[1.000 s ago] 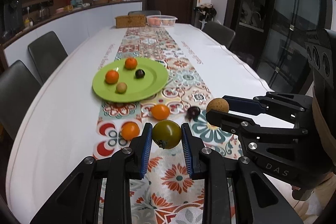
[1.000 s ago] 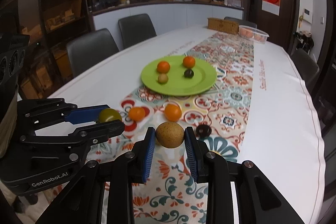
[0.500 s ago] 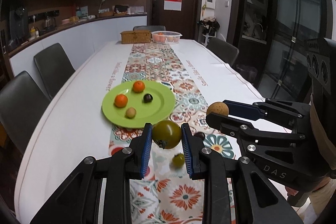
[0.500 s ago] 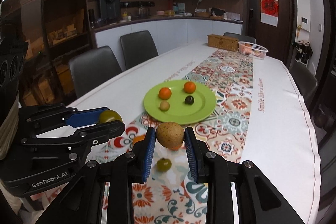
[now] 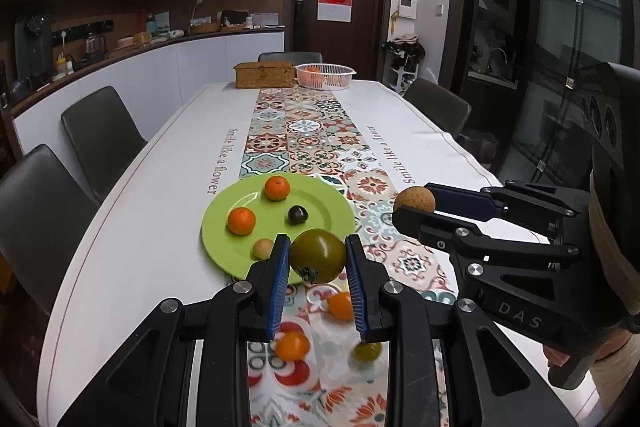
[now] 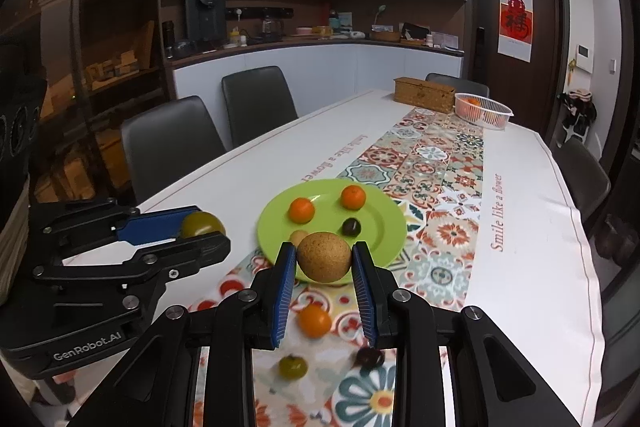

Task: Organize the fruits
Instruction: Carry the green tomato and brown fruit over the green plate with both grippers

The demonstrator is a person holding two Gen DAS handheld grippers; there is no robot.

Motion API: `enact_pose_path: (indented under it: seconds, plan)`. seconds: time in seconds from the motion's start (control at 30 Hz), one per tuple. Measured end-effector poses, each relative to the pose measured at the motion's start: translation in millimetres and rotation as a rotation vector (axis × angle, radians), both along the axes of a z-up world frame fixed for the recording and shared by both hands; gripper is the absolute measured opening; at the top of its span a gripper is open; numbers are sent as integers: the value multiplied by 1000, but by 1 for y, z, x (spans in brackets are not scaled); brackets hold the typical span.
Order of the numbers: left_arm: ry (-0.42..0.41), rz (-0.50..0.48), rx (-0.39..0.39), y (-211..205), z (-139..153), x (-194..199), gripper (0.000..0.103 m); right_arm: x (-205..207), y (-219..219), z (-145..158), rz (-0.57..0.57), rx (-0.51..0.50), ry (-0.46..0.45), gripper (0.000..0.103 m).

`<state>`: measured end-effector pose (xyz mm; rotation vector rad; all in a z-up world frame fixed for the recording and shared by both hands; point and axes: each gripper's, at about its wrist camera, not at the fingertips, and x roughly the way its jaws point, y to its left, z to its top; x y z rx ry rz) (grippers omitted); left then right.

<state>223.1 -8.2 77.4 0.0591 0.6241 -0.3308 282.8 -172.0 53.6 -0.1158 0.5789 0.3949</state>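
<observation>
My left gripper (image 5: 318,259) is shut on a dark green tomato (image 5: 318,255) and holds it above the near rim of the green plate (image 5: 224,247). My right gripper (image 6: 324,259) is shut on a round brown fruit (image 6: 324,257), also above the plate's (image 6: 384,227) near rim. The plate holds two oranges (image 5: 277,187), a dark plum (image 5: 297,215) and a small tan fruit (image 5: 262,248). Loose on the patterned runner below lie two orange fruits (image 5: 293,345), a small green fruit (image 6: 293,367) and a dark fruit (image 6: 370,357).
A wicker box (image 5: 264,75) and a white basket (image 5: 325,75) with fruit stand at the table's far end. Grey chairs (image 5: 100,135) line the left side and more stand on the right (image 5: 438,105). The runner (image 5: 312,131) runs down the white table.
Both grippers have risen and moved forward with their fruit. The plate now sits just behind the fingertips, and the loose fruits have slid below the fingers.
</observation>
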Motion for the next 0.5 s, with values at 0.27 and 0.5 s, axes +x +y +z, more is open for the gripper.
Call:
enact_pose_path:
  seconds: [0.27,0.5]
  plan:
    - [46,2,-9,9,-10,47,28,45,6,-6,-15,-37,31,30]
    - [86,0,-5,14,-25,86,28,83,13,-21,-23,-69,82,30]
